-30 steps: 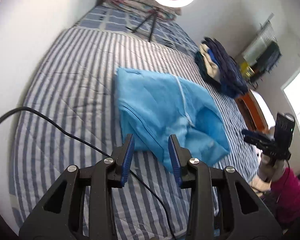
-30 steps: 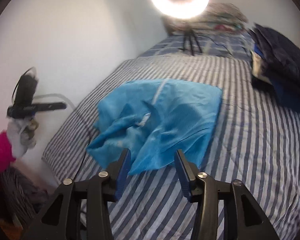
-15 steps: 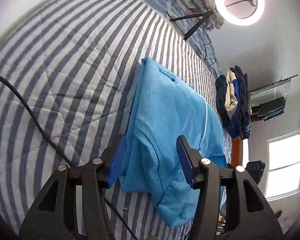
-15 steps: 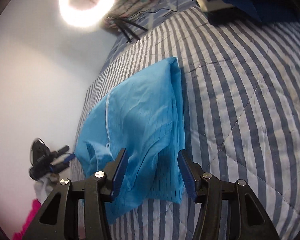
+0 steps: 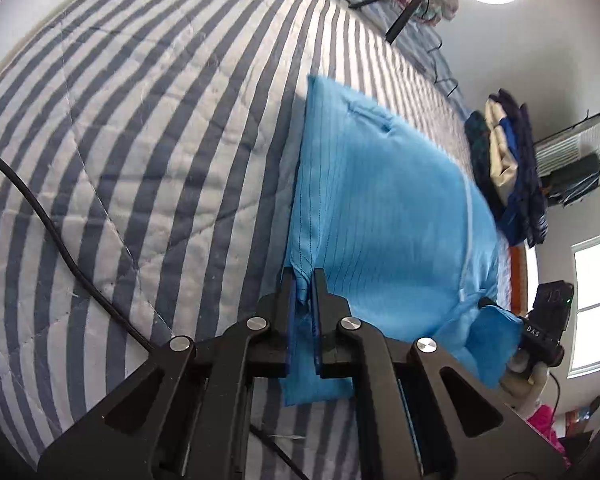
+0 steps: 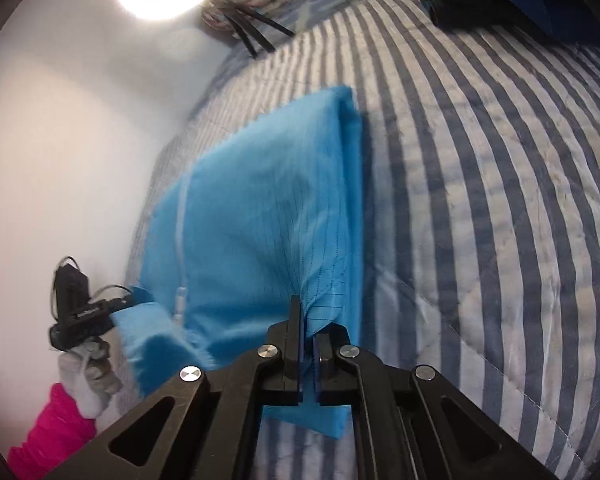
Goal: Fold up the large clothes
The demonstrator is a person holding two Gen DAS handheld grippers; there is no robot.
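Both grippers are clamped on the blue garment (image 5: pixel 380 216), jaws just closed: the left gripper (image 5: pixel 305 292) on its near left corner, the right gripper (image 6: pixel 307 320) on its near right corner. Its length runs away across the striped bed (image 5: pixel 140 140), so the fold is judged to go far.

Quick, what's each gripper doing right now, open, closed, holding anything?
Left gripper: just closed, shut on the near left edge of the blue garment.
Right gripper: just closed, shut on the garment's near right edge.
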